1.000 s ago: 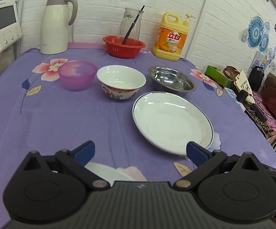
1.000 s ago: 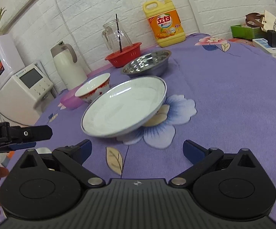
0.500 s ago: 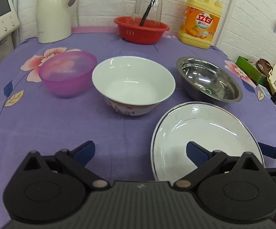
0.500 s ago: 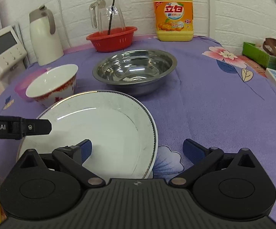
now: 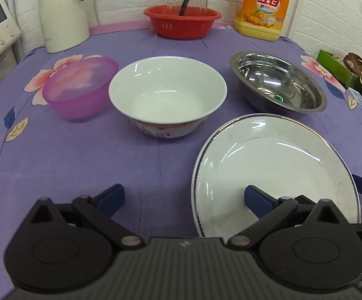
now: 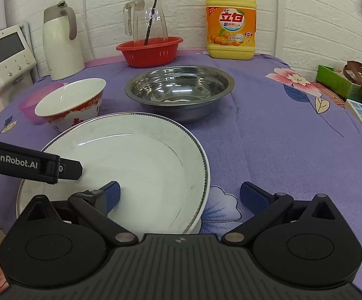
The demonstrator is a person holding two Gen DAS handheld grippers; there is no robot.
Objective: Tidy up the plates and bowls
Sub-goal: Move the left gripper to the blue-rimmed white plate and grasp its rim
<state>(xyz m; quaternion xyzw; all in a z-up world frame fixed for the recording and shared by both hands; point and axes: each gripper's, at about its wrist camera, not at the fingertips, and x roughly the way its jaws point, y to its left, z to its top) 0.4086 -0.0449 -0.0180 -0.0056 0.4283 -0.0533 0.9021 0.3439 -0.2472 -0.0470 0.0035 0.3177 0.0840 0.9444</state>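
step: looks like a plate pickup; both tools are converging on the white plate (image 5: pixel 276 172), nothing lifted yet.
left gripper (image 5: pixel 183 197): jaws apart, empty. Right pad hangs over the plate's left half, left pad over bare cloth, so the left rim sits between them.
right gripper (image 6: pixel 179 195): jaws apart, empty. Left pad over the plate's interior, right pad over cloth, near-right rim between them.
plate location: lower right of the left wrist view, lower centre-left of the right wrist view; flat on the purple tablecloth (image 5: pixel 55 162).
grip advice: pick one tool for the rim. Drop low so one pad slides under the lip, then close; glazed ceramic will likely slip on a shallow bite.
neighbours: white bowl (image 5: pixel 167 95) near the plate's upper left; steel bowl (image 5: pixel 278 82) just beyond its far edge; purple bowl (image 5: pixel 79 88) further left.
clearance: tight at the far rim. Open cloth centre-left in the left view and right of the plate in the right view.
collision risk: your two tools are close over the plate; keep them from crossing.
table edge: the cloth drops off at right frame, clutter beyond.
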